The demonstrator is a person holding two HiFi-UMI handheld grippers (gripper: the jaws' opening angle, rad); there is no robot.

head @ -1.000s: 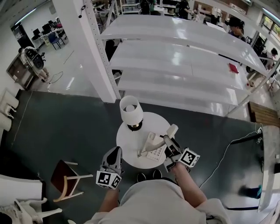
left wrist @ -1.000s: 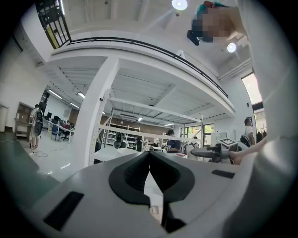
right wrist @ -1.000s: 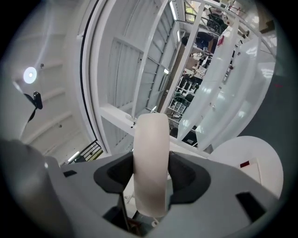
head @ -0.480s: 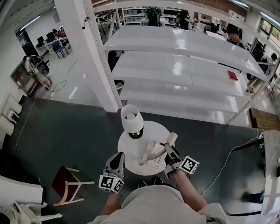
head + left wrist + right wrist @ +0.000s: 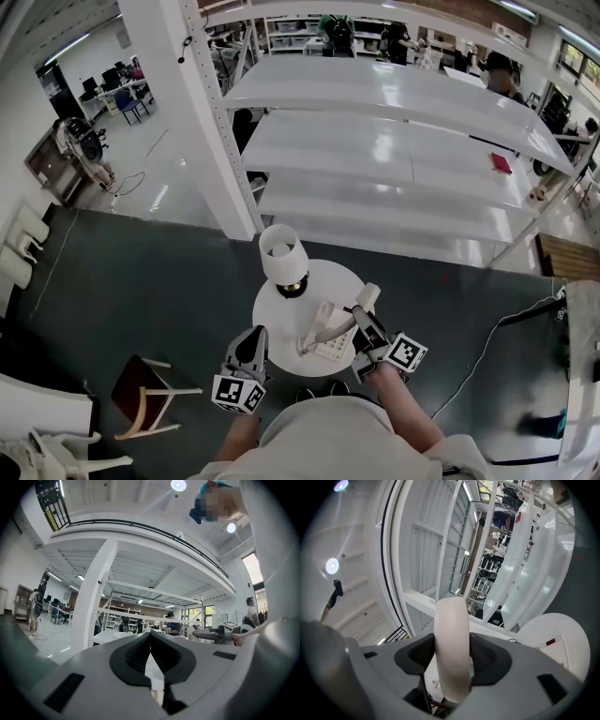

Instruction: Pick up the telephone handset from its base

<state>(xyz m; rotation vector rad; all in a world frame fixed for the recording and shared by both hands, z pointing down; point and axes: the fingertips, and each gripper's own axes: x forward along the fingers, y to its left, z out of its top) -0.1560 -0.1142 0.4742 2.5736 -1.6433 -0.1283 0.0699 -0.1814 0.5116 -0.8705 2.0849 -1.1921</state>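
Right gripper (image 5: 363, 324) clamps the cream handset (image 5: 451, 620) across its middle, pads pressing on both sides; the handset stands on end between the jaws, one end up past them, the other down below; from the head view it hangs slantwise over the base (image 5: 333, 345), which sits on the round white table (image 5: 272, 314) near its front edge; a lamp (image 5: 281, 251) stands at the table's far side; left gripper (image 5: 150, 634) is held level at the table's near left edge, jaws pressed together with nothing between them
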